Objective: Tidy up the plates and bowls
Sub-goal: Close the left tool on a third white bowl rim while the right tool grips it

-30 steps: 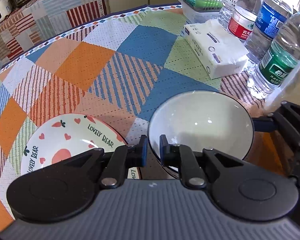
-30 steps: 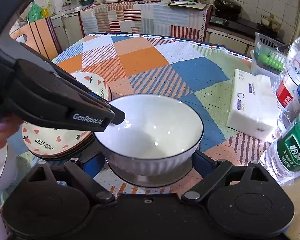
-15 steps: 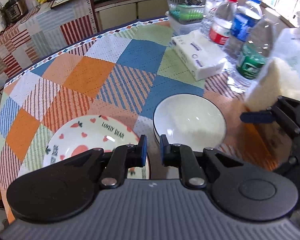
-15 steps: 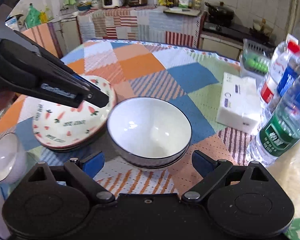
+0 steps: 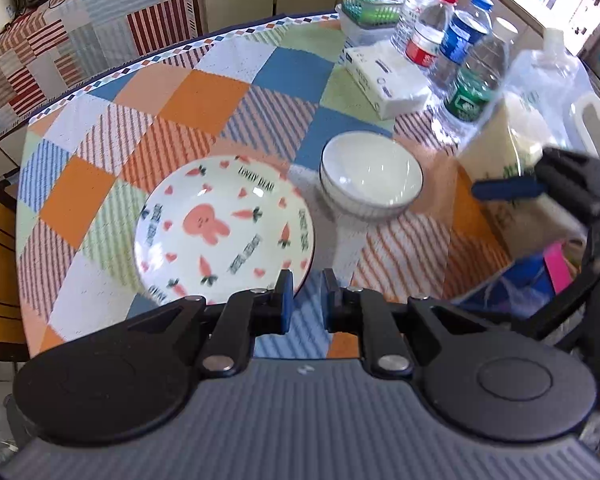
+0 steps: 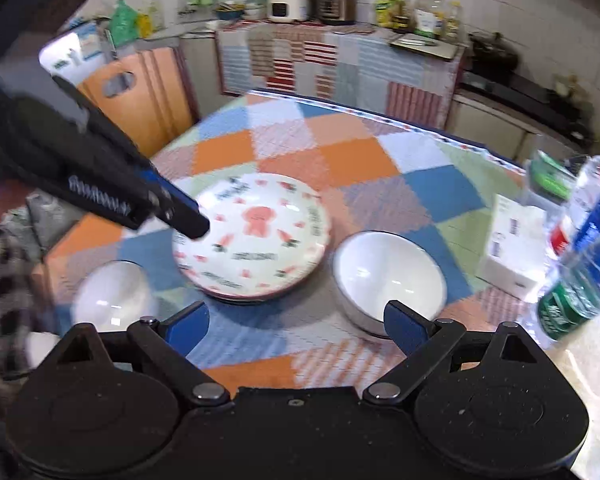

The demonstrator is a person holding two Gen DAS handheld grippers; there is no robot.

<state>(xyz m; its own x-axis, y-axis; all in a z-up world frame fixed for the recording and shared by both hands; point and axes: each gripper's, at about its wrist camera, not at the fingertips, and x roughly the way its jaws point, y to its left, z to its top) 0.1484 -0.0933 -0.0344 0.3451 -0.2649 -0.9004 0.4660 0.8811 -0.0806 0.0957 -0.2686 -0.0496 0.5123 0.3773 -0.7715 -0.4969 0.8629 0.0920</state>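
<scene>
A rabbit-and-carrot patterned plate [image 5: 224, 230] lies on the checked tablecloth; in the right wrist view it [image 6: 256, 240] tops a stack of plates. To its right stand stacked white bowls with a dark rim [image 5: 371, 174], also in the right wrist view [image 6: 390, 276]. Another white bowl [image 6: 112, 298] sits at the table's near left. My left gripper [image 5: 304, 304] hangs above the plate's near edge, its jaws nearly closed with a narrow gap and empty. My right gripper [image 6: 296, 322] is open and empty, raised in front of the bowls.
A tissue pack [image 5: 384, 80], several water bottles [image 5: 456, 46], a green basket [image 5: 370, 6] and a bag of rice [image 5: 512, 148] crowd the table's right side. A wooden chair [image 6: 140, 96] stands at the far left. Counters with cookers line the wall.
Both grippers have pulled back and up from the table. The right gripper has left the white bowl set down beside the plates. The left gripper's jaws stay as they were.
</scene>
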